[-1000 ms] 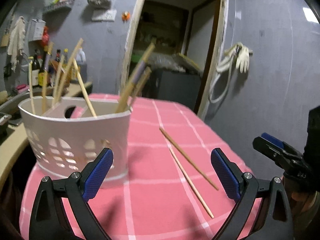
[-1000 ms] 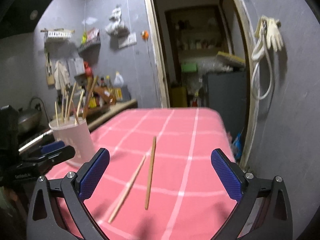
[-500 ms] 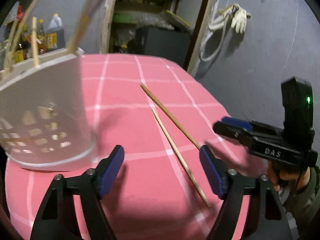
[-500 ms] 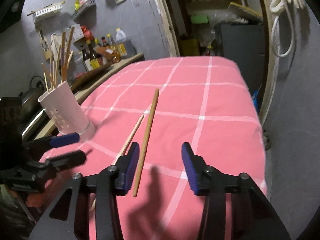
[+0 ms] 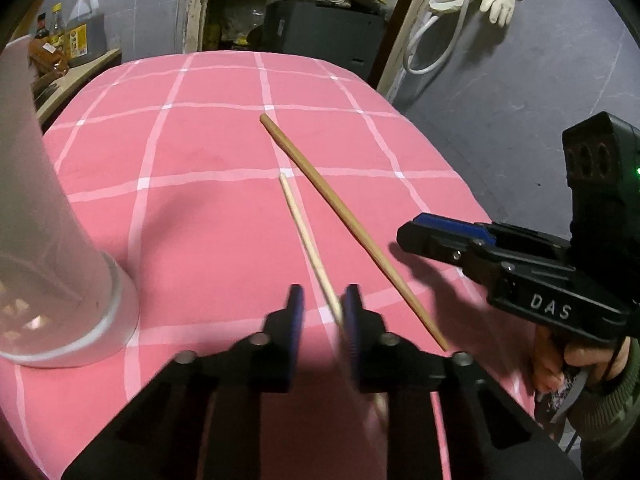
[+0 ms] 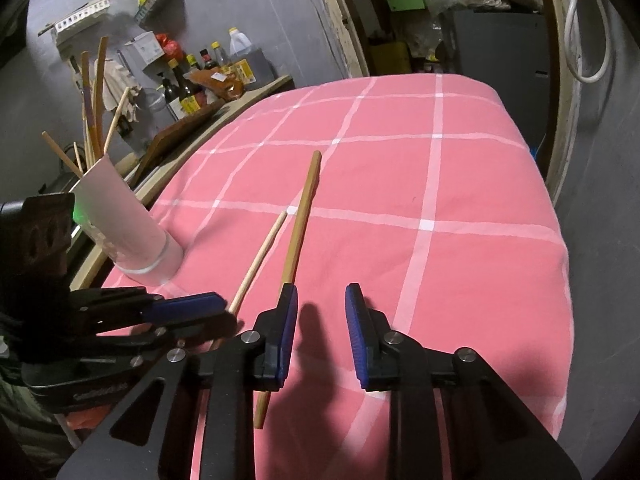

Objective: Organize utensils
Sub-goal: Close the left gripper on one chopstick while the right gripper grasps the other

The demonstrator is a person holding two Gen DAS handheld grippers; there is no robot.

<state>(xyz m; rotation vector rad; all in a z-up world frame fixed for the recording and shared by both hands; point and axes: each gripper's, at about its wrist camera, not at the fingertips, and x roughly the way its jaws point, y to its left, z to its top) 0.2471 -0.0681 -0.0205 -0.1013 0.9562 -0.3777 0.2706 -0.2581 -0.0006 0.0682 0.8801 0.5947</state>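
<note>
Reading "DAS", right claw body

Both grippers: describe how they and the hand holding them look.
Left gripper and right gripper: black angular frames, silver bolts, blue pads on the fingers. The right one's body bears white "DAS" lettering and a green light. The hand wears an olive knit sleeve.

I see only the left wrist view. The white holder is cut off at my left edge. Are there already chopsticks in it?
Observer: Yes. In the right wrist view, several chopsticks stand in the white holder.
Operator: And the right gripper, is it around the darker chopstick?
Observer: No. The right gripper is open, and the darker chopstick passes under its left finger, outside the gap.
</note>
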